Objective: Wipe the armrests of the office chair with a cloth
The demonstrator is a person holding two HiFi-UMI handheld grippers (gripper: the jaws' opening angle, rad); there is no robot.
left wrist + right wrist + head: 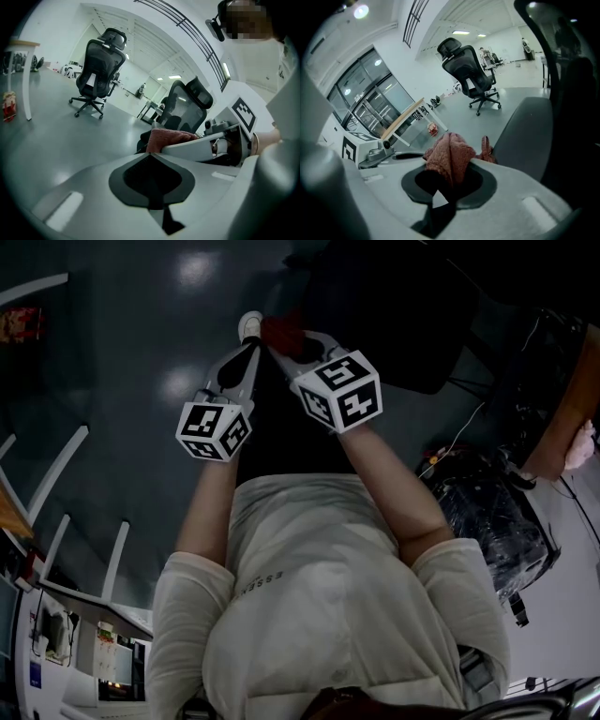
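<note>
The right gripper (450, 174) pinches a fluffy reddish-pink cloth (451, 154), bunched just above its jaws. The left gripper (150, 157) is pressed together on nothing. Beyond the jaws stands the black mesh office chair (188, 104), though I can't quite make out its armrests. Best to lay the cloth flat on the pad, then press. Around them are a glossy grey floor (51, 140) and a bright white hall.

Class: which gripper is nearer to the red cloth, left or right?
Right. The right gripper is shut on the cloth; the left gripper sits close beside it, jaws together, empty.
</note>
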